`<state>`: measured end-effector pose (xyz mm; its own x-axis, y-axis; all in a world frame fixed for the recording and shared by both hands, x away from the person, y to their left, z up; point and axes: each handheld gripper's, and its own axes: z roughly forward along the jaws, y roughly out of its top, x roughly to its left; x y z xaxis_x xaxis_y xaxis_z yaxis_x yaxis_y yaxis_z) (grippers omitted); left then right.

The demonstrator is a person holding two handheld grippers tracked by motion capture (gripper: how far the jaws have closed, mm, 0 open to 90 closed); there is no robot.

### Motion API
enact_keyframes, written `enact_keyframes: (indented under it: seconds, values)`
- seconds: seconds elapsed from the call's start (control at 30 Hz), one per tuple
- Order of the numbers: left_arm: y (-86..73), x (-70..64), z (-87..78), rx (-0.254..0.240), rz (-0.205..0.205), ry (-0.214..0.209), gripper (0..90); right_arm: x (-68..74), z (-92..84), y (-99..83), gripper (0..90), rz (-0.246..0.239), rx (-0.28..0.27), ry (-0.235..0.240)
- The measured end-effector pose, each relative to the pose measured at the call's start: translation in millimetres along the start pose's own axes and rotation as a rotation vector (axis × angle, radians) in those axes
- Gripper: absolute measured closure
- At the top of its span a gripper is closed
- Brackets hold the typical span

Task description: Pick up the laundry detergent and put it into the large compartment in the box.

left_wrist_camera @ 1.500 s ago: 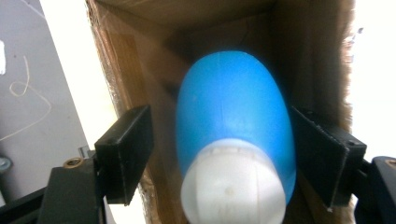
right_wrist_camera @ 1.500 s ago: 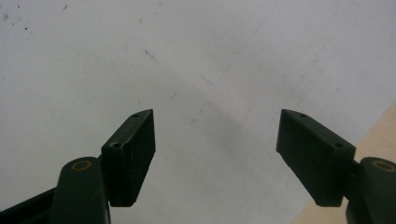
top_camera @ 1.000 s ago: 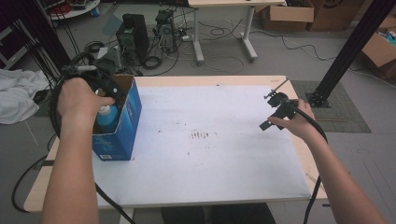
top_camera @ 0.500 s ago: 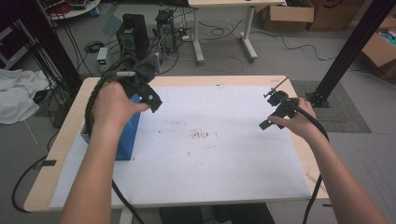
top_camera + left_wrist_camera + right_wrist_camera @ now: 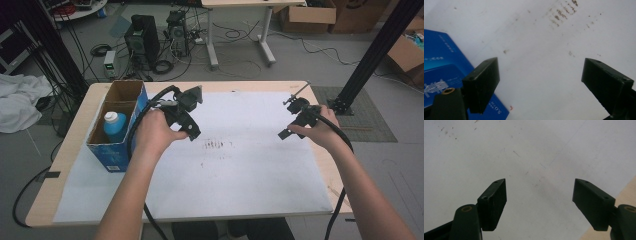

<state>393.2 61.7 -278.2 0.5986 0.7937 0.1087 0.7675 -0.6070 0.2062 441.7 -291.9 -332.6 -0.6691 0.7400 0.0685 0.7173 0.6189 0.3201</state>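
High view | bottle (image 5: 114,125) upright inside blue box (image 5: 116,149), table's left | left gripper (image 5: 187,116) jaws apart, empty, beside box | right gripper (image 5: 296,118) apart, empty | advice: retreat level, avoid clipping box wall.

Brown smudges (image 5: 216,145) mark the white sheet (image 5: 250,190) just beside the left gripper (image 5: 539,75). Computer towers (image 5: 142,40) stand on the floor well beyond it.
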Motion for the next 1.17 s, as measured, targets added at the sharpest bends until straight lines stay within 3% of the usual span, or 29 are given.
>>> enact_keyframes:
  seconds: [0.17, 0.37, 1.17]
  values:
    - [2.4, -9.5, 16.9, 0.019, 0.029, -0.008, 15.6, 0.0, -0.9, -0.4, 27.3, -0.003, 0.000, -0.003]
    - [4.7, -14.3, 24.8, 0.026, 0.036, 0.012, 15.5, 0.6, -2.5, -0.6, 27.3, -0.002, -0.006, -0.005]
    - [8.8, -26.2, 32.2, 0.020, 0.052, 0.000, 15.3, 2.1, -5.3, -5.9, 26.5, 0.004, -0.009, -0.007]
